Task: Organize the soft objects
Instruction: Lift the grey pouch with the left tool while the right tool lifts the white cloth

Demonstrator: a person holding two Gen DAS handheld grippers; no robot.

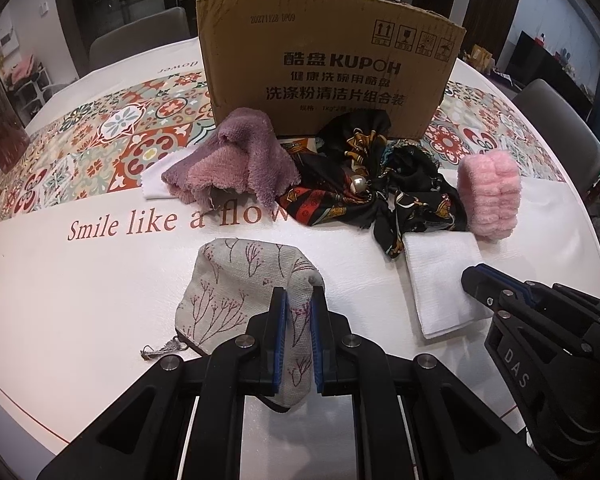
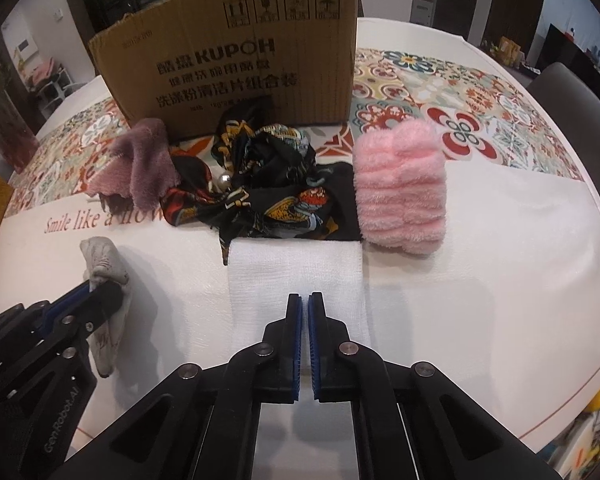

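While both tongs are pointing steeply down at the table, the left gripper is clamping the grey twig-print pouch by its rt edge, at 6 o'clock in left view; pouch is hanging limp, light, zip pull trailing at 7. Right gripper is sitting w/ jaws together over the near edge of the folded white cloth; can't tell if any layer is pinched, gap looks empty. Cloth is thin and floppy, prob. slipping apart if taken by one layer, so best taken through the whole fold at an edge. Further out, approx. 12: black patterned scarf, slick; mauve towel at 10; pink fluffy roll at 1, squashy, grip mid-body. Cardboard box is standing farthest back.
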